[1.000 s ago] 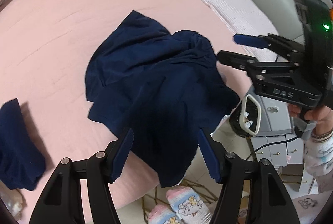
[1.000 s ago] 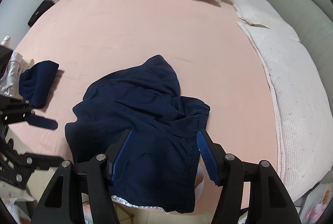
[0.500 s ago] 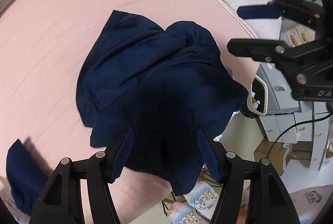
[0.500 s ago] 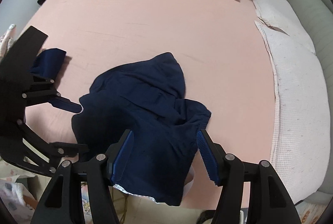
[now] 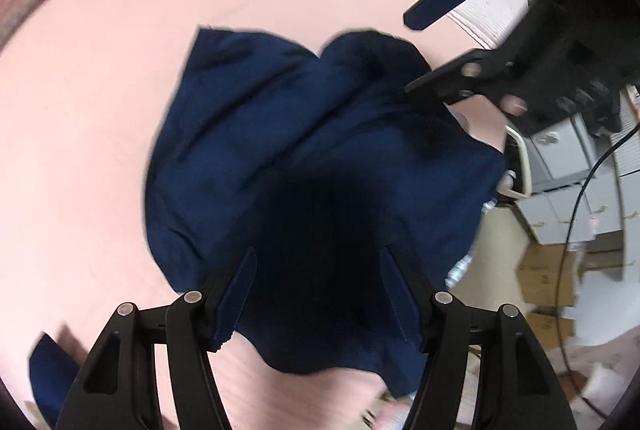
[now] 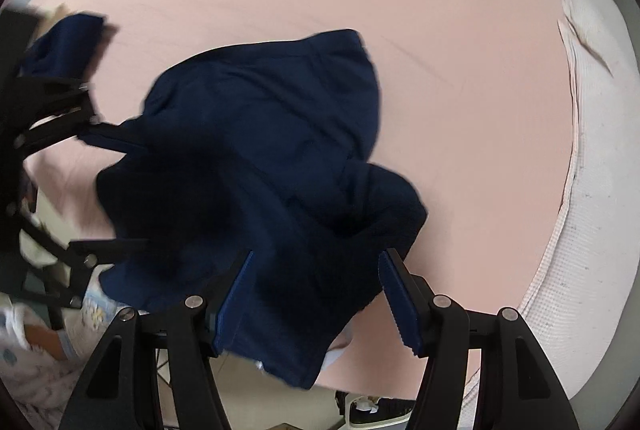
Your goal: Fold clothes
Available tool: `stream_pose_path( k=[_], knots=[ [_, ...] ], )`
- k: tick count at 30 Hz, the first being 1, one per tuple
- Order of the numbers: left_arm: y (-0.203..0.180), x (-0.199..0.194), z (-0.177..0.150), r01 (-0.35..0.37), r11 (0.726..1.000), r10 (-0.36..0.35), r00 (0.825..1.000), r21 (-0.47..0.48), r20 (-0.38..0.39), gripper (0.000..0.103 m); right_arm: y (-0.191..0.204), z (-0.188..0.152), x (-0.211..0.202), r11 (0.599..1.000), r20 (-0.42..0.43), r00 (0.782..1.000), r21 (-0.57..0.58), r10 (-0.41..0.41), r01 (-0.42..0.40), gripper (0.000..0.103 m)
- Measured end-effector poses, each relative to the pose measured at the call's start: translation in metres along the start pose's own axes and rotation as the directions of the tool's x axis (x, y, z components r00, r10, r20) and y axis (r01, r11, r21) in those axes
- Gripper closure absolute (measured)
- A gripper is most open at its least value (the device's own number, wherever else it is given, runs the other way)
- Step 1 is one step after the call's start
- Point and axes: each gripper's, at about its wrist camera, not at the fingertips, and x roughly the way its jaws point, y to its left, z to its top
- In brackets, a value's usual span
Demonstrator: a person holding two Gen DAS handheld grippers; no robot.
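- The left gripper is seen with its blue-padded jaws spread wide; nothing is clamped between them, and the cloth is seen in the gap below the pads.
- The right gripper is likewise held wide apart and is pointed down at the cloth, with no fabric pinched.
- Directly under both grippers a crumpled dark navy fabric garment is spread, with one edge draped over the near rim of the bed.
- Whether either set of pads is touching the garment cannot be told, as the frames are blurred.
- In the left wrist view the right gripper is seen up and to the right of the left one, over the far corner of the garment.
- The garment is borne by a smooth pale pink bedsheet.
- Well off to the left of the left gripper, a second small navy folded cloth is seen on the sheet.
- Beyond the right gripper's right side, a white waffle-textured blanket is laid along the sheet's edge.
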Motion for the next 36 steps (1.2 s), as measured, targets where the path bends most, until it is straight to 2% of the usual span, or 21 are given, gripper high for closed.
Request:
stream_pose_path(
  k=[4,8,14,18,22,24,28,33,36],
  knots=[
    [0.008,0.003,0.004,0.024,0.999,-0.024,1.000,-0.032,-0.013,0.041,-0.019,0.015,0.012,0.996,-0.026,1.000,0.084,0.017,-0.015,0.040],
    [0.010,0.005,0.006,-0.037,0.999,0.037,0.999,-0.006,-0.014,0.041,-0.026,0.022,0.006,0.990,0.045,0.999,0.136,0.026,-0.031,0.040],
    [0.029,0.014,0.010,-0.115,0.991,0.112,0.992,-0.070,-0.050,0.041,-0.018,0.026,0.006,0.993,0.089,0.996,0.118,-0.018,0.008,0.040],
    [0.040,0.014,0.016,-0.163,0.981,0.158,0.986,-0.104,-0.054,0.041,-0.014,0.028,0.020,0.991,0.081,0.997,0.136,-0.005,-0.006,0.040],
    [0.046,0.010,0.023,-0.194,0.974,0.189,0.981,-0.119,-0.049,0.041,-0.006,0.029,0.032,0.994,0.057,0.998,0.103,-0.038,0.032,0.040],
    [0.047,0.009,0.027,-0.199,0.973,0.195,0.980,-0.116,-0.050,0.041,-0.006,0.029,0.032,0.995,0.071,0.997,0.089,-0.043,0.037,0.040],
    [0.051,0.007,0.033,-0.206,0.971,0.201,0.978,-0.125,-0.053,0.041,-0.017,0.031,0.024,0.988,0.128,0.991,0.152,-0.028,0.008,0.040],
    [0.071,0.007,0.041,-0.183,0.962,0.175,0.983,-0.203,-0.058,0.041,-0.025,0.033,0.017,0.984,0.228,0.972,0.178,-0.062,0.020,0.040],
    [0.081,0.006,0.043,-0.170,0.956,0.161,0.985,-0.238,-0.057,0.041,-0.029,0.032,0.024,0.979,0.234,0.972,0.201,-0.022,-0.027,0.040]
  ],
)
